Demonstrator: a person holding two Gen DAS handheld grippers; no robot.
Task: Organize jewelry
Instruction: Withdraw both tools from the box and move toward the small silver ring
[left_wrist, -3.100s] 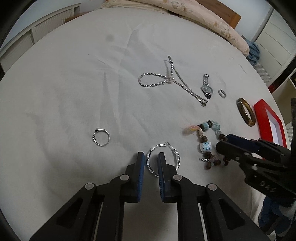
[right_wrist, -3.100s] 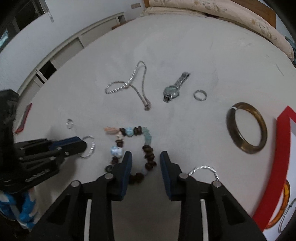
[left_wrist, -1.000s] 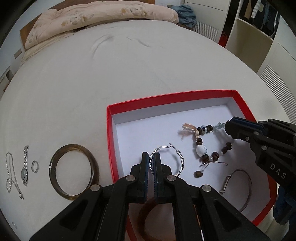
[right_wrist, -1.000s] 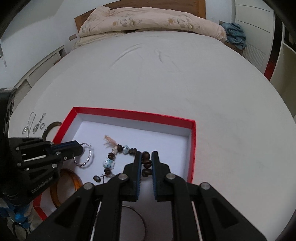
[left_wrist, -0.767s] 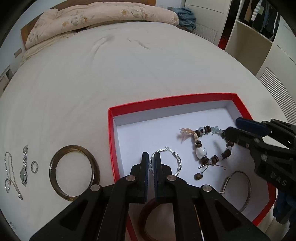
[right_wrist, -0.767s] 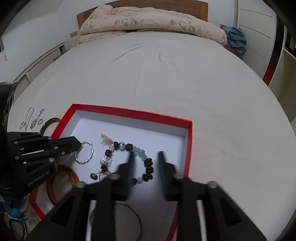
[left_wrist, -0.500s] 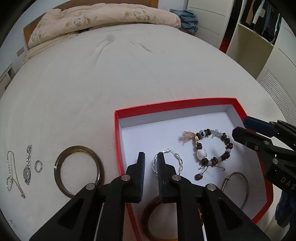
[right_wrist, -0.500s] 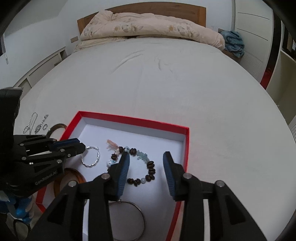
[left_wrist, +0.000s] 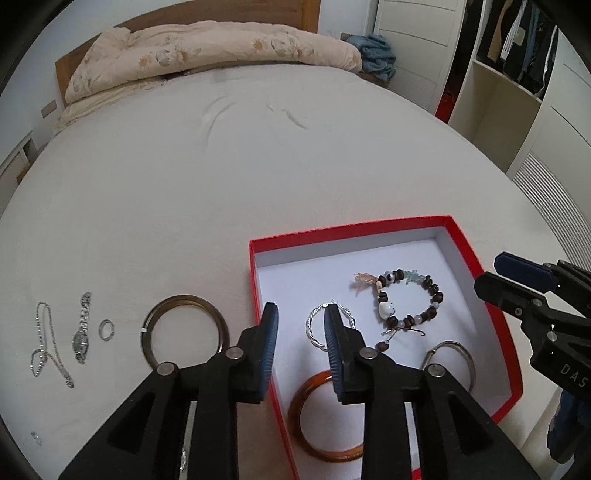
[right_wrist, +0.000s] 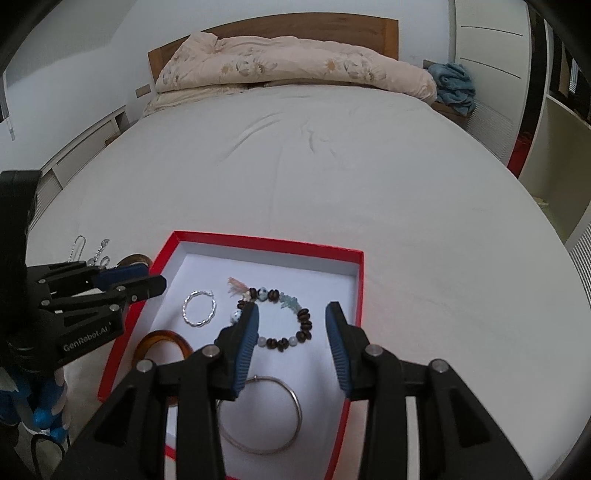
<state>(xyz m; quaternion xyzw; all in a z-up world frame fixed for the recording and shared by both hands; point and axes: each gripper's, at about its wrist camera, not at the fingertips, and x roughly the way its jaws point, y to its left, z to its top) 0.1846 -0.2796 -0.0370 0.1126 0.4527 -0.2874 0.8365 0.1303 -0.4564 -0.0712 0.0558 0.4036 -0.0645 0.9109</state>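
I have both sets of jaws released over the red box (left_wrist: 476, 266), which sits on the bed (left_wrist: 221, 166). Inside the box lie the beaded bracelet (right_wrist: 291, 319), the twisted silver hoop (right_wrist: 200, 308), an amber bangle (left_wrist: 325, 419) and a plain silver bangle (right_wrist: 260, 413). My left gripper (left_wrist: 300, 334) hangs over the box's left wall; my right gripper (right_wrist: 291, 328) hovers above the beaded bracelet. Left of the box, on the bed, lie a brown bangle (left_wrist: 183, 334), a ring (left_wrist: 107, 329), a watch (left_wrist: 82, 332) and a chain (left_wrist: 46, 339).

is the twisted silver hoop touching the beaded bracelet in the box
Apart. The right wrist view shows white box floor between the twisted silver hoop and the beaded bracelet.

White bed (right_wrist: 332, 177), floral duvet (right_wrist: 288, 66), wooden headboard (right_wrist: 280, 26), white wardrobes (left_wrist: 417, 48) right
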